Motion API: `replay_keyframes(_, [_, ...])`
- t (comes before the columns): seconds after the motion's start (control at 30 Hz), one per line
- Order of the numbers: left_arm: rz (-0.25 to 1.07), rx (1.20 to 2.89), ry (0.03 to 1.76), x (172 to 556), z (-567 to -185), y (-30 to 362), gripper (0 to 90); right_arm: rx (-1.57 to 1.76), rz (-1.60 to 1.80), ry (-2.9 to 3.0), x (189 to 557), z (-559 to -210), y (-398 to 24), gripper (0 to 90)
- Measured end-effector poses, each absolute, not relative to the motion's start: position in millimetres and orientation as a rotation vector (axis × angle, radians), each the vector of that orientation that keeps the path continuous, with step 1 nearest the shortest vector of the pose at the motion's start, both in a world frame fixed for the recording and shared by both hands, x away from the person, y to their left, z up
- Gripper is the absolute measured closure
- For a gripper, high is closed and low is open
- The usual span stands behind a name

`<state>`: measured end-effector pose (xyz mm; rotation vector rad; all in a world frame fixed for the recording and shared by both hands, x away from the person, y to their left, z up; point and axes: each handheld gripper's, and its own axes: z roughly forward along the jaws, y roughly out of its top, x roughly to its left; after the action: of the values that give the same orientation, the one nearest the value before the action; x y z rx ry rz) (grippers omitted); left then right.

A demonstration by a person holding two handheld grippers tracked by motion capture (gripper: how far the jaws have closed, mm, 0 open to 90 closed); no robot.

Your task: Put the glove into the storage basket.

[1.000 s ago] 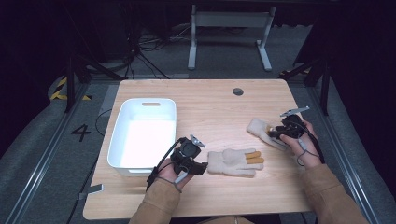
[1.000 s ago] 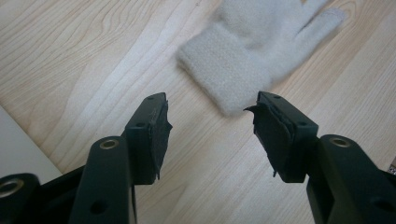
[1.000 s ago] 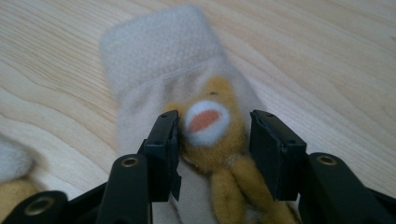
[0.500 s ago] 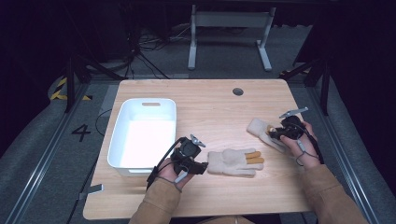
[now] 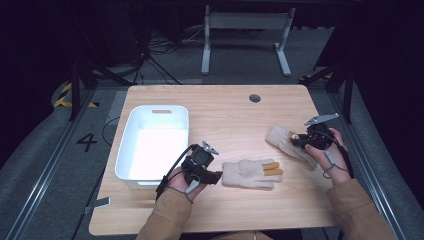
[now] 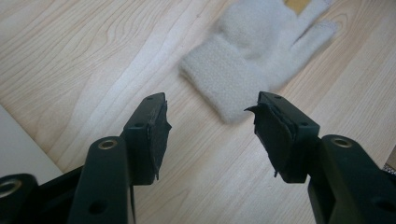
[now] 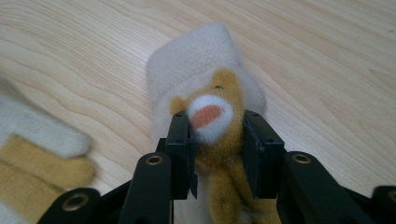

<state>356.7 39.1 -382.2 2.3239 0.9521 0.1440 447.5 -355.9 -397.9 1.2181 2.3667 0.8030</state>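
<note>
Fleece glove w/ bear patch, well right of the white bin on the counter: soft, light, floppy, so pinch thick folds. Right gripper fingers just closed onto it. Left gripper fingers part-open, empty, near second glove.

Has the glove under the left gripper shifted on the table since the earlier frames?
No. The glove lies in the same spot, just right of the white bin, with the left gripper open at its cuff.

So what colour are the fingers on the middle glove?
Cream glove, two fingers mustard yellow; clearest in the high view.
</note>
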Motion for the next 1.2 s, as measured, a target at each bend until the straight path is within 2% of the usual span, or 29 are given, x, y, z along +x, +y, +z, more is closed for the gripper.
replay_keyframes(0.7, [0.145,2.319,0.936,358,-377,39,44.5,1.076,0.922,2.382,422,-360,-345,67.1])
replay_keyframes(1.2, [0.145,2.318,0.936,358,-377,41,44.4,0.902,0.979,2.483,405,-342,-322,67.1])
